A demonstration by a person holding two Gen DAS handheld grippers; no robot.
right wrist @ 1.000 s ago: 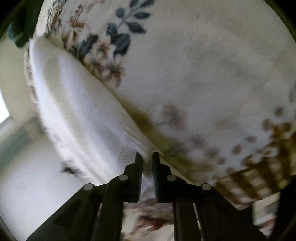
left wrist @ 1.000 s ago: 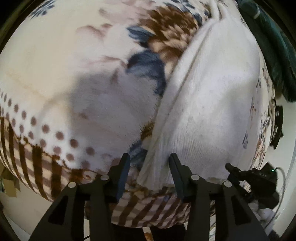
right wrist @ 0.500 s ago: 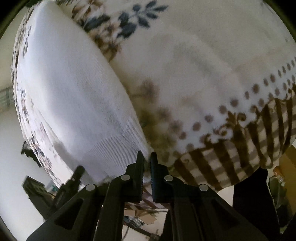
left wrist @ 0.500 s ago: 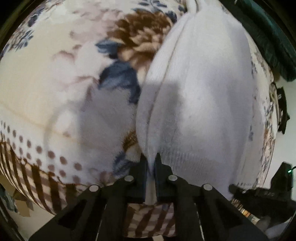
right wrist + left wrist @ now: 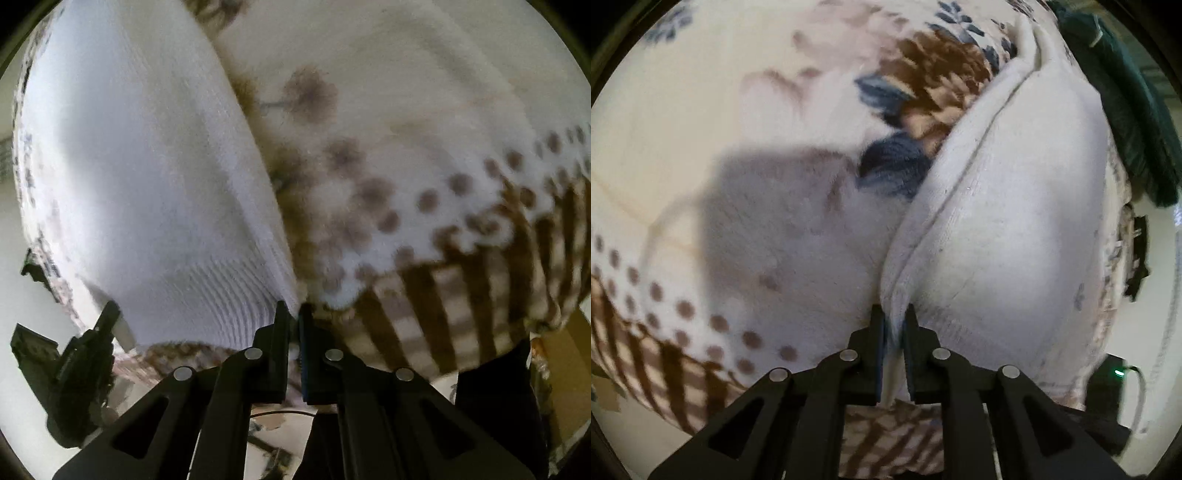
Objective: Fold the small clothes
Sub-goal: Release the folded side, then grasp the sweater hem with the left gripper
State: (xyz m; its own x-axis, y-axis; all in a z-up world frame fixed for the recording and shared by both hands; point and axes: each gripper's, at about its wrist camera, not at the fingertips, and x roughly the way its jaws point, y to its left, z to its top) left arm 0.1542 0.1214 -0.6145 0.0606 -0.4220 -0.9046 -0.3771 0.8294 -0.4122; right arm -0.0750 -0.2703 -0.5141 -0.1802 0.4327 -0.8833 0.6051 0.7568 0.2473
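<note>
Two grippers, both mine, work over the floral fleece blanket (image 5: pixel 768 122). On it lies the white knit garment (image 5: pixel 1015 206), filling the 3 o'clock side of my left view. My left gripper (image 5: pixel 894 325), whose jaws have just been opening slightly, pinches its hem corner; my right gripper (image 5: pixel 293 314) is clamped on the opposite ribbed corner. I should lift both corners evenly, keeping the hem taut.

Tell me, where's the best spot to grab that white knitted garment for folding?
Probably the ribbed hem corners of the white knitted garment, from the near edge: the left gripper and right gripper already pinch there, where the cloth lies thin on the blanket.
</note>
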